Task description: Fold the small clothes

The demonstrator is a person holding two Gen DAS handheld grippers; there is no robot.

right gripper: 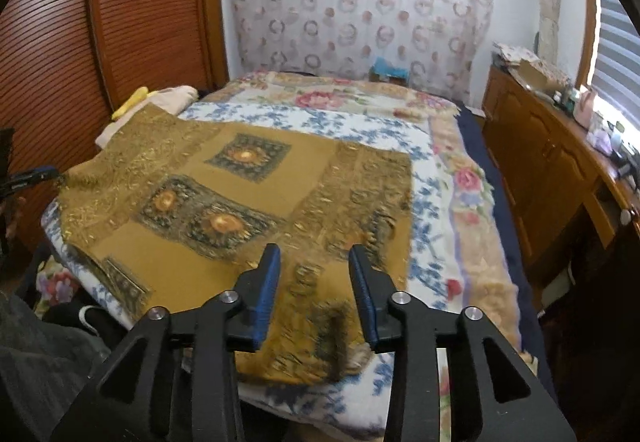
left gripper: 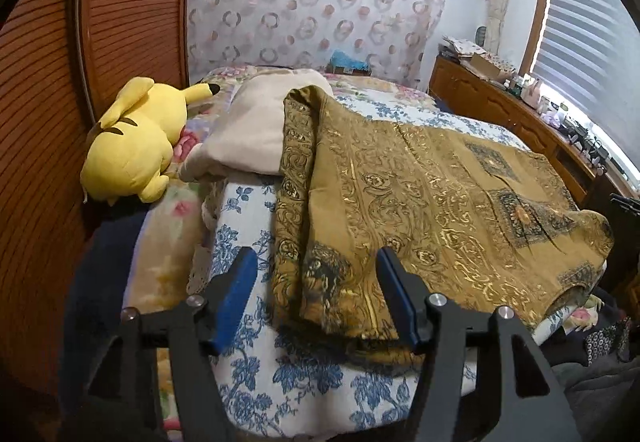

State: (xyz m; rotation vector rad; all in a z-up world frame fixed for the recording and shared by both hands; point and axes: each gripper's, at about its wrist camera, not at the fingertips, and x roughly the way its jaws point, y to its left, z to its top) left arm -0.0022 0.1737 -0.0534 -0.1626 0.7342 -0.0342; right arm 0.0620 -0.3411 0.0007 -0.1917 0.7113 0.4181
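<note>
A mustard-gold garment with gold scrollwork and dark square medallions lies spread on the bed, and the right wrist view shows it lying mostly flat. My left gripper is open just above the garment's near left end, where the cloth is folded over into a thick edge. That edge lies between the blue pads, which do not press on it. My right gripper is open over the near right corner, and its pads are clear of the cloth. At the left edge of the right wrist view, one blue pad of the left gripper shows.
The bed has a blue-and-white floral bedspread. A yellow plush toy and a beige pillow lie at its far left. A louvred wooden door runs along the left side. On the right, a wooden dresser holds clutter below a window blind.
</note>
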